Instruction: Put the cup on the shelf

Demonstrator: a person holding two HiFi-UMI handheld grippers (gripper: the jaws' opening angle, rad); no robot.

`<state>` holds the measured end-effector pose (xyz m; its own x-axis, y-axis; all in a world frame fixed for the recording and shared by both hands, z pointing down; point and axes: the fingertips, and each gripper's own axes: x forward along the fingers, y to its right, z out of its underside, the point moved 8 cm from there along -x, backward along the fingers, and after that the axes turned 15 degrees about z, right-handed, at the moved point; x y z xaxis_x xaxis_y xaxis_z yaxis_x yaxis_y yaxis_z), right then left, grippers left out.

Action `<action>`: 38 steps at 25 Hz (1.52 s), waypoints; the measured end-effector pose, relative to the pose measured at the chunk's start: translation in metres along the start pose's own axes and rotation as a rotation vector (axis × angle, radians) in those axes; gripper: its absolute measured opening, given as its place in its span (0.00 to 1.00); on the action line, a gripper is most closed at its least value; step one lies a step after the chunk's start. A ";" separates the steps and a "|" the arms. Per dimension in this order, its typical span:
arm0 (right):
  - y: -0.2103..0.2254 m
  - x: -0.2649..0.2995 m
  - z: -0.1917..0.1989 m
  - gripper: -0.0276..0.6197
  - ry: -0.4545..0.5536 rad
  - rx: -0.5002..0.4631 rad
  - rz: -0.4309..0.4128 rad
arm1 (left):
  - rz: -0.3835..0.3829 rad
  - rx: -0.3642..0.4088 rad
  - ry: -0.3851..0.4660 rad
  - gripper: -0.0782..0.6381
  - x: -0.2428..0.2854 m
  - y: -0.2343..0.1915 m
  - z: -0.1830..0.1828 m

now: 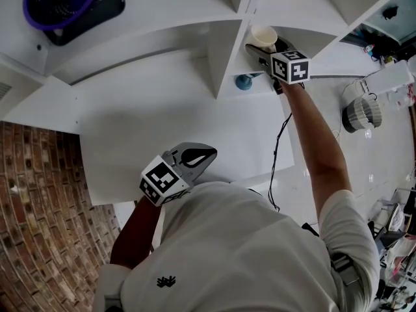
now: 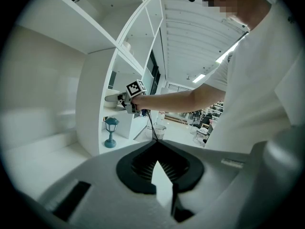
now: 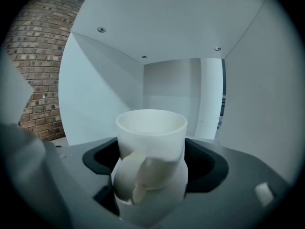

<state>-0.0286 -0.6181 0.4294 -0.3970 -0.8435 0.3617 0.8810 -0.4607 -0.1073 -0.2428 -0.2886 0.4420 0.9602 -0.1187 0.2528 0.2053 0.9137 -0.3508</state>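
1. Nearest the body, the left hand-held gripper (image 1: 207,155) hangs over the white tabletop (image 1: 149,109). Its jaws are closed tip to tip with nothing between them, and it has no part in this step.
2. Farther out, the right hand-held gripper (image 1: 259,48) reaches at arm's length into an open shelf compartment (image 3: 171,87). Its jaws are clamped on the sides of a white mug (image 3: 151,142), which is upright with its handle facing the gripper's camera.
3. This looks like the placing step. The mug is inside the compartment, but whether its base touches the shelf floor is hidden.
4. The next move probably calls for lowering until it rests, parting the jaws, then drawing straight back past the handle.
5. A small blue lamp (image 1: 244,81) stands in the compartment below.
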 end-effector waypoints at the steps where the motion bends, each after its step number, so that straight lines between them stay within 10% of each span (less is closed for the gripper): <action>1: 0.001 0.000 0.000 0.72 0.000 -0.001 0.004 | -0.002 -0.002 -0.003 0.12 0.000 0.000 0.001; 25: 0.005 -0.096 0.038 0.60 0.061 0.040 0.042 | 0.052 0.041 -0.042 0.12 0.040 0.044 0.003; 38: 0.009 -0.166 0.072 0.06 0.061 0.048 0.056 | 0.037 0.044 -0.052 0.12 0.077 0.092 0.005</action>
<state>0.0639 -0.4627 0.4353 -0.3601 -0.8836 0.2992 0.9133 -0.3994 -0.0804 -0.1512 -0.2113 0.4335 0.9556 -0.0652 0.2872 0.1601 0.9335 -0.3209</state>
